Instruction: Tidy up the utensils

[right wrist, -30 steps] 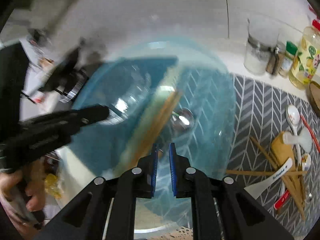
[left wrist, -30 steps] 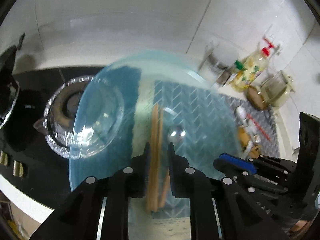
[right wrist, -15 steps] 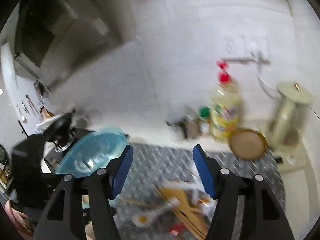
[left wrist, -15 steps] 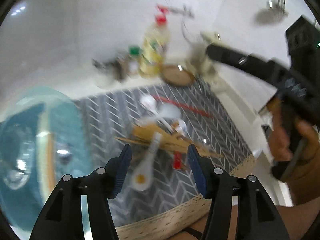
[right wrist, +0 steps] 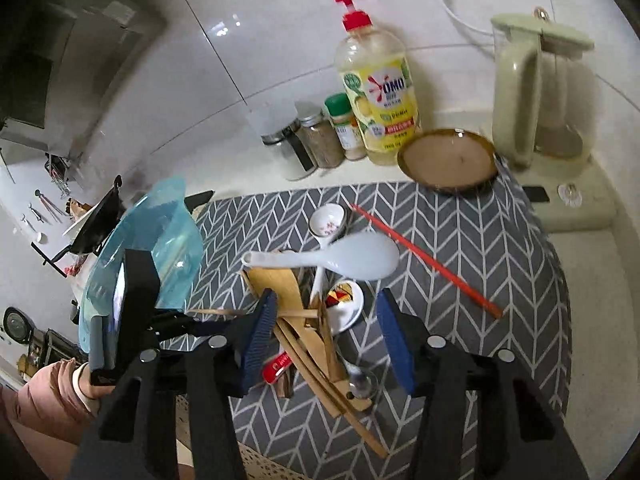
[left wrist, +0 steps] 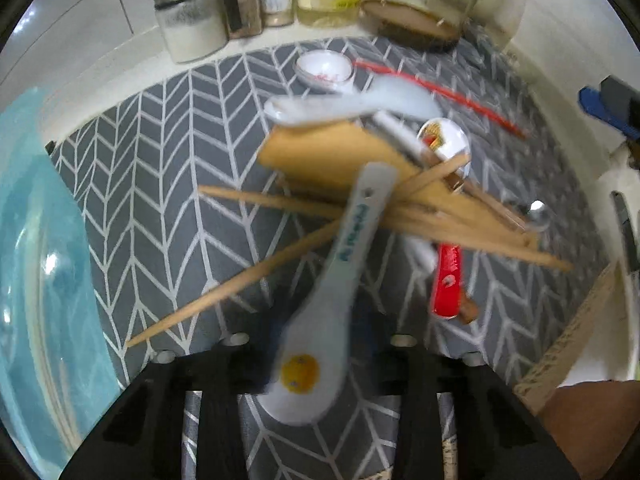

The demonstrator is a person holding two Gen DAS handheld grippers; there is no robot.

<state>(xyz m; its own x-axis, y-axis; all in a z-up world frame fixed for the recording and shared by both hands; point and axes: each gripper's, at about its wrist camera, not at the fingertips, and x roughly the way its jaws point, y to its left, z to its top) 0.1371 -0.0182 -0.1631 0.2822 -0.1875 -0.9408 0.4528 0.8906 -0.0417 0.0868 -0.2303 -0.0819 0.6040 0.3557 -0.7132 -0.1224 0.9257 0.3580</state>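
Note:
A heap of utensils lies on the grey chevron mat (left wrist: 168,152): wooden chopsticks (left wrist: 272,200), a wooden spatula (left wrist: 332,156), a white rice paddle (right wrist: 352,258), a red chopstick (right wrist: 424,256) and small ceramic spoons. A white spoon (left wrist: 308,368) with a yellow face in its bowl rests its handle on the heap. My left gripper (left wrist: 318,332) points steeply down over it. Its jaws are closing with the spoon's neck between them, and a thin gap still shows. My right gripper (right wrist: 326,336) hovers open above the heap, jaws narrowing, holding nothing.
A clear blue bowl (right wrist: 160,248) stands left of the mat, a wok (right wrist: 96,224) beyond it. Spice jars (right wrist: 316,140), a soap bottle (right wrist: 376,92), a brown plate (right wrist: 448,160) and a green kettle (right wrist: 536,92) line the back wall. A pink sleeve (right wrist: 44,392) is at lower left.
Both grippers swung away from the blue bowl to the utensil heap. The left let go of the chopsticks, opened and is narrowing around the white spoon. The right went from shut to open.

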